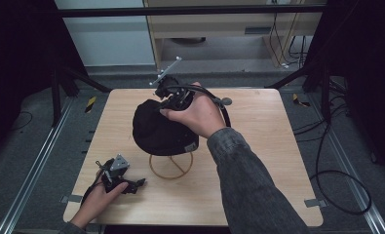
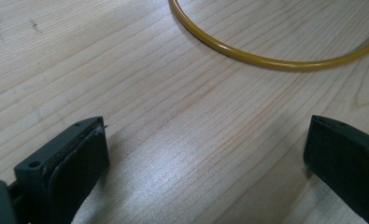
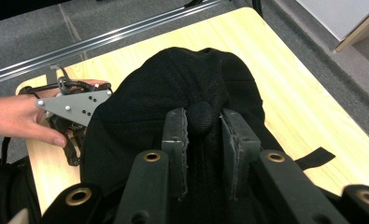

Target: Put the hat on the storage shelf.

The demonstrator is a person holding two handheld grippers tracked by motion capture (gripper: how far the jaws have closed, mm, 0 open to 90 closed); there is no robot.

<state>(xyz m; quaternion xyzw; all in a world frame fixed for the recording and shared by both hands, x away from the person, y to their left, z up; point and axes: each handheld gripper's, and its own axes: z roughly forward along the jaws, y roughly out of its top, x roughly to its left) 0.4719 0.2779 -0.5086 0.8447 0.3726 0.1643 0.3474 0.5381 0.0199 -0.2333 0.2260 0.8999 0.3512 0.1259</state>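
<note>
A black cap (image 1: 156, 127) sits on a stand with a yellow wire ring base (image 1: 170, 168) in the middle of the wooden table (image 1: 263, 161). My right gripper (image 1: 162, 108) comes onto the cap's top from the far side. In the right gripper view its jaws (image 3: 204, 116) pinch the button on the crown of the cap (image 3: 173, 79). My left gripper (image 1: 140, 184) lies on the table at the near left, held by a hand. Its jaws (image 2: 205, 144) stand wide open over bare wood, pointing at the yellow ring (image 2: 275, 61).
The left gripper's grey plate (image 3: 77, 106) and the hand holding it lie beside the cap's left side. A cable (image 1: 224, 114) loops from the right gripper over the forearm. Metal rails and dark floor surround the table.
</note>
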